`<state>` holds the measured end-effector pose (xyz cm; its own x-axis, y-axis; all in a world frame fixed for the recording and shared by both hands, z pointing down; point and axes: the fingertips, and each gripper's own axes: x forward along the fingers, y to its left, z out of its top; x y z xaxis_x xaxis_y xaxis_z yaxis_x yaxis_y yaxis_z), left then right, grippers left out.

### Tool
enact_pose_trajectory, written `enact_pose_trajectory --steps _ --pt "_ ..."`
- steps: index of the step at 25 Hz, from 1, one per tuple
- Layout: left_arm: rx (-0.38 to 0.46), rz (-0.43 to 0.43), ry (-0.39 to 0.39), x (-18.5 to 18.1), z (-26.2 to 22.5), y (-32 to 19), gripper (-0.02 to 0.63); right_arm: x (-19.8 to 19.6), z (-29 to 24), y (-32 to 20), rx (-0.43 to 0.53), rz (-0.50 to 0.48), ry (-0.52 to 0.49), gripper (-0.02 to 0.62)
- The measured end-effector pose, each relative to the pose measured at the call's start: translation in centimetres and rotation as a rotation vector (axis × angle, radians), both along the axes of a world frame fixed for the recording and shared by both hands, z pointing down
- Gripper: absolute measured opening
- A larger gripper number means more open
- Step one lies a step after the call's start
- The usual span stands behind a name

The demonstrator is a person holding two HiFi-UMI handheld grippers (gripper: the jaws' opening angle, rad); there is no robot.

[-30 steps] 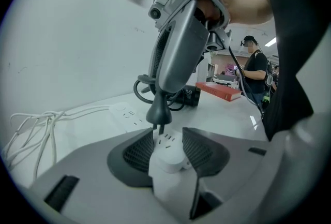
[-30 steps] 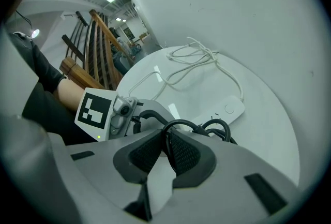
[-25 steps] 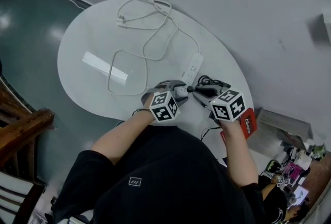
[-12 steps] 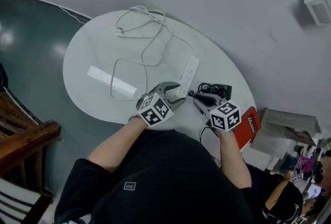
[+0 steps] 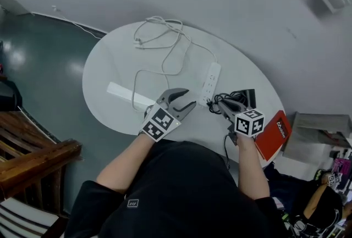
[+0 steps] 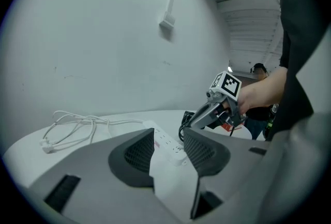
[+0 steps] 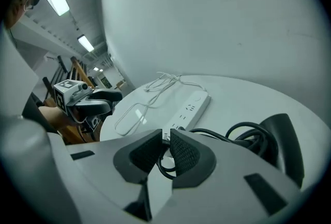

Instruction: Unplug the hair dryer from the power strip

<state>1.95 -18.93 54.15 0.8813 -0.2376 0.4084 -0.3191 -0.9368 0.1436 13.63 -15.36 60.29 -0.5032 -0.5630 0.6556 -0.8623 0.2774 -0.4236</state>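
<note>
The white power strip (image 5: 210,81) lies on the round white table (image 5: 104,66), with its near end toward me. My right gripper (image 5: 215,104) is down at that near end, its jaws nearly together on the plug end of the hair dryer's black cord (image 7: 164,162). The black hair dryer (image 5: 245,96) and its coiled cord (image 7: 247,131) lie just right of the strip (image 7: 190,107). My left gripper (image 5: 184,98) hangs above the table, left of the strip's near end. Its jaws are closing with nothing between them; the strip (image 6: 166,141) shows beyond their gap.
The strip's own white cable (image 5: 159,47) loops across the far and middle table. A flat white bar (image 5: 123,94) lies at the left front. A red book (image 5: 276,133) sits at the right edge, and a wooden chair (image 5: 33,160) stands left of me.
My left gripper has lifted away from the strip's near end and drawn back to the left. The right gripper has stayed at the strip's end and rolled a little.
</note>
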Motion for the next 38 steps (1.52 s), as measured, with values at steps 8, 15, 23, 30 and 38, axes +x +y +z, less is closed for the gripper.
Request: enact_pose_trajectory --steps 8,15,23,30,38 --pt "0.051 -0.055 0.060 -2.2 -3.5 -1.1 0.164 1.5 -6.0 0.0 0.209 0.115 -0.057 0.066" --pt "0.123 -0.098 0.100 -1.2 -8.2 -1.2 0.079 3.1 -14.4 1.3 0.456 0.152 -0.257 0.060" --pt "0.210 -0.118 0.126 2.9 -14.5 0.8 0.044 6.7 -20.9 6.2 0.566 0.060 -0.309 0.043" --pt "0.208 -0.136 0.140 7.2 -18.3 4.1 0.035 11.1 -24.8 9.5 0.634 0.031 -0.322 0.038" --pt "0.289 -0.176 0.151 8.2 -21.0 4.1 0.032 12.9 -28.5 11.0 0.780 0.110 -0.326 0.035"
